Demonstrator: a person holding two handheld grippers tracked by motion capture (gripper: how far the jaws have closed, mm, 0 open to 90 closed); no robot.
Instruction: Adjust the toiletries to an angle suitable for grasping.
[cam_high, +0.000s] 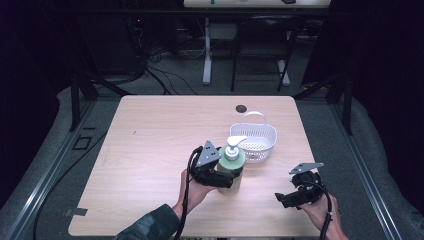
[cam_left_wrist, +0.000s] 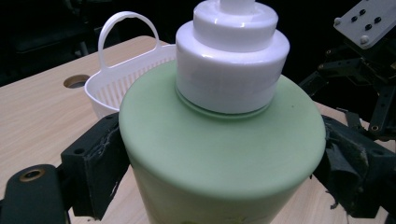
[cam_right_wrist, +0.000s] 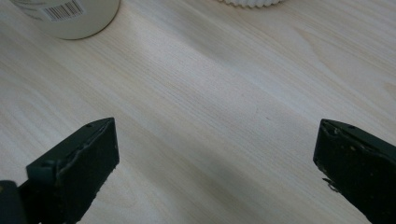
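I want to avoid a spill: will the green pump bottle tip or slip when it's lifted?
The green pump bottle looks smooth and rounded, so it may slip. The left gripper has its jaws on opposite sides, which should steady it. Tall with a narrow base, it could tip if nudged high.

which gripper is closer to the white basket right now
Left. The left gripper clamps the green pump bottle just beside the white basket; the right gripper hovers open, farther toward the table's near edge.
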